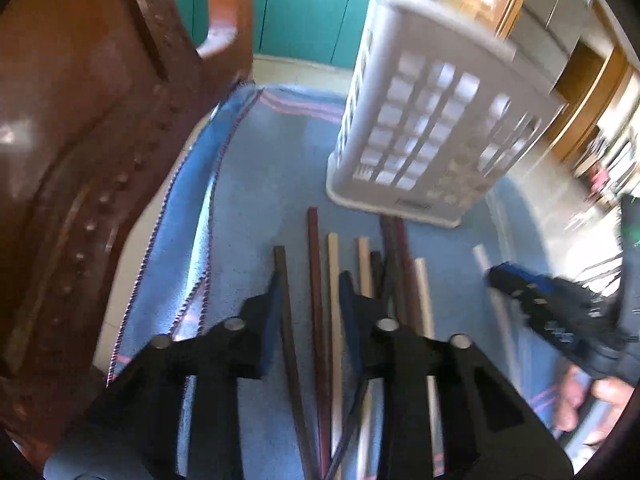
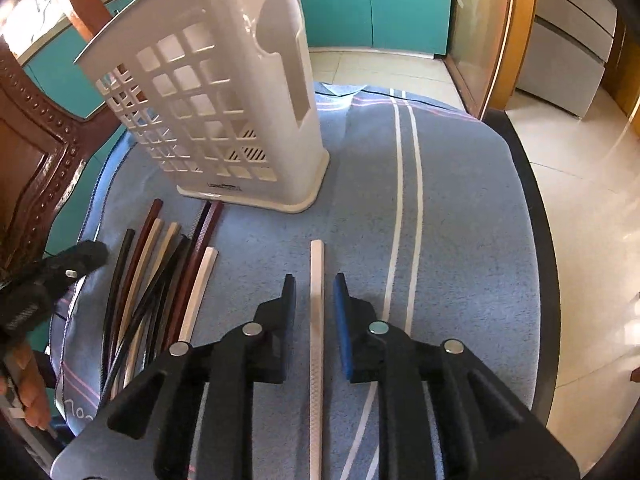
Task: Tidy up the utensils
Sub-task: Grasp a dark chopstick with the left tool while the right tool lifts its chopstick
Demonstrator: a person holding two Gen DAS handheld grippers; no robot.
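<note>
Right gripper (image 2: 315, 292) a little open, nothing pinched: white chopstick (image 2: 316, 320) flat on the blue cloth (image 2: 460, 220), right between the jaws, pointing near to far, not touching either pad. Left gripper (image 1: 308, 292) a little open too, over the chopstick bunch (image 1: 360, 280), dark sticks in its gap, none squeezed. White holder (image 2: 224, 112) farther off, upright.

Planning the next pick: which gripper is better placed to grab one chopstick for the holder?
Right. The right gripper straddles a lone white chopstick lying apart from the pile, jaws open either side. The left gripper brackets several sticks at once.
</note>
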